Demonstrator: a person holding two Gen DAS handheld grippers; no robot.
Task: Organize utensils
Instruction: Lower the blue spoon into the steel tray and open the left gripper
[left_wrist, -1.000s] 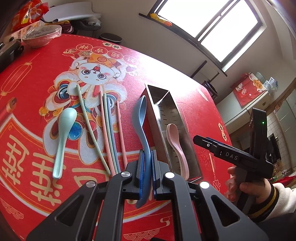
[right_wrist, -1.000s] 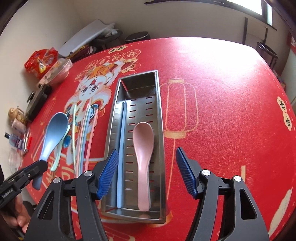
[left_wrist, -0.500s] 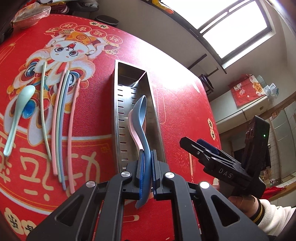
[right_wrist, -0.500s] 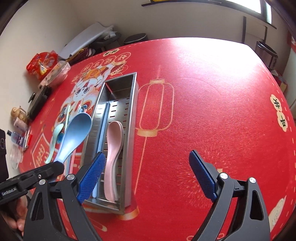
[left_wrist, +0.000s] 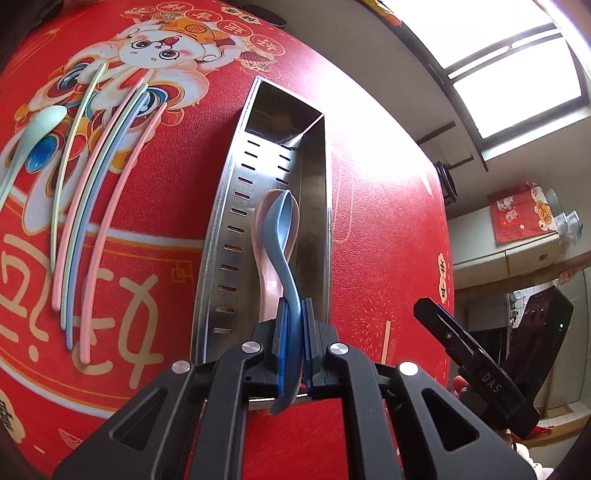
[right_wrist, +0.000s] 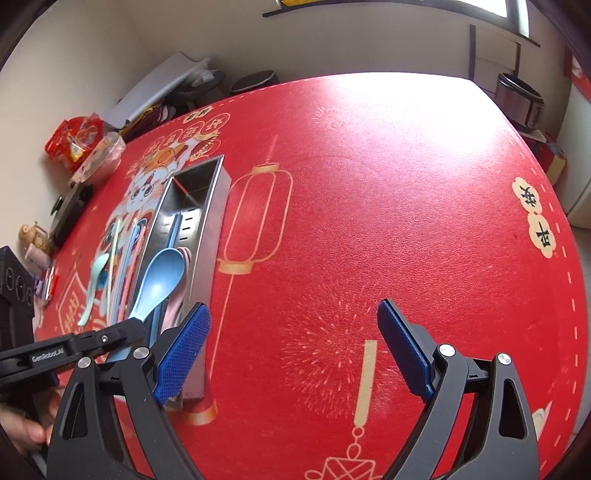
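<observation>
My left gripper (left_wrist: 293, 314) is shut on the handle of a blue spoon (left_wrist: 282, 229), whose bowl hangs over the long steel utensil tray (left_wrist: 221, 221). A pink spoon (left_wrist: 267, 273) lies in the tray right beneath it, beside a blue chopstick (right_wrist: 173, 236). The right wrist view shows the same blue spoon (right_wrist: 159, 284) held above the tray (right_wrist: 214, 221). My right gripper (right_wrist: 293, 350) stands open over bare red cloth to the right of the tray, nothing between its fingers. On the cloth left of the tray lie a mint spoon (left_wrist: 33, 125) and several pastel chopsticks (left_wrist: 96, 206).
The red printed tablecloth (right_wrist: 369, 221) covers the round table. Snack bags (right_wrist: 75, 138), a covered bowl (right_wrist: 101, 158) and small items crowd the far left edge. A person's hand (right_wrist: 26, 424) holds the left gripper's handle at lower left.
My left gripper carried the blue spoon rightward from over the chopsticks to above the tray and lowered it. My right gripper opened wider and drew away to the right of the tray.
</observation>
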